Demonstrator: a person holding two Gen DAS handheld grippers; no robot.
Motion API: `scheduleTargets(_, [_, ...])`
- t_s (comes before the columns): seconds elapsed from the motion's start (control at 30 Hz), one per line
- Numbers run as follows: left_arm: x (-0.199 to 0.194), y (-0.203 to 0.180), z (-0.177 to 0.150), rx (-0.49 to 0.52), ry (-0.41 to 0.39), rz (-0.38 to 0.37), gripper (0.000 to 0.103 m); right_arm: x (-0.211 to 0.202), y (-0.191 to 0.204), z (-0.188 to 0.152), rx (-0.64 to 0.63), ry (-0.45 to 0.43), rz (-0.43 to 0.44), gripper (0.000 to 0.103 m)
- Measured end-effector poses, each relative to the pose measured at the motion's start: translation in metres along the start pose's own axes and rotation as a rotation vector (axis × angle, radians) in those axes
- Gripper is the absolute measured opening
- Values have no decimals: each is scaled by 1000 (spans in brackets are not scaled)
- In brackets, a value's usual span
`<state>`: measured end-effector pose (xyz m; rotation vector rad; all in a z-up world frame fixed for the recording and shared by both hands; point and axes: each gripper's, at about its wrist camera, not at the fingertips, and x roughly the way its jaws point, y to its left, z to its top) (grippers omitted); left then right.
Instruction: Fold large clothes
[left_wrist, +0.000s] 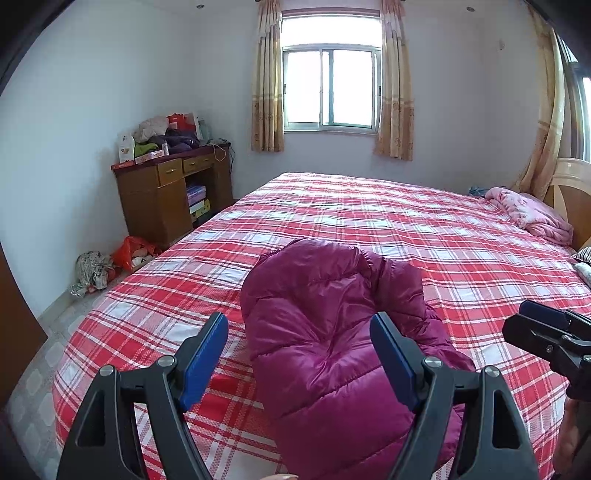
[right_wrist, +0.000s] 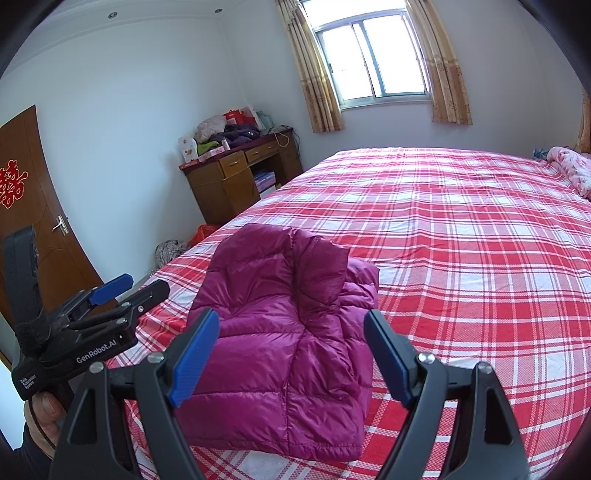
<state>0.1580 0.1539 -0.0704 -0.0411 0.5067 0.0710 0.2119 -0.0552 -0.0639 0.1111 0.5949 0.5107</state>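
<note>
On the bed: a wide mattress covered by a red, white and pale-blue plaid cotton sheet fills most of both views, smooth and flat across its far half.
Task item: a magenta quilted puffer jacket lies folded into a compact bundle on the near part of the sheet, close to the near left corner of the bed, its hood or collar end raised toward the far side.
Left gripper: black frame with blue pads, fingers spread wide above the jacket, gripping nothing; the pads stand clear of the fabric.
Right gripper: same build, fingers likewise released and apart, hovering over the near end of the jacket with nothing between the pads.
Hand: a thumb and fingers wrap the left gripper's handle at the near left edge of the right wrist view.
Far right of bed: a crumpled pink floral quilt lies heaped by the pale wooden headboard.
Far wall: a sliding aluminium-framed window, bright with daylight, flanked by beige patterned curtains.
Left wall: a brown wooden desk with drawers stands beside the bed, its top piled with clothes and boxes.
Floor: a red plastic bag and a crumpled patterned bundle sit on pale tiles below the desk.
Near left: a brown wooden door with a red paper emblem.
</note>
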Motion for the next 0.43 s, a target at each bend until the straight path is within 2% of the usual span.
scheduleTargets(0.03, [1,0,0,-1,3,4,81,0,0,0,-2,1,-1,83])
scheduleTargets(0.13, [2,1,-1,-2,5,28,98,1,0,-1,-1,3,-1,83])
scheduleTargets(0.27, [1,3,-2,-3,-11,57,99,2,0,-3,2,7,-2,83])
scheduleTargets(0.43, [-1,-1,-3,18,-36,48,99,3,-1,-5,3,13,-4,83])
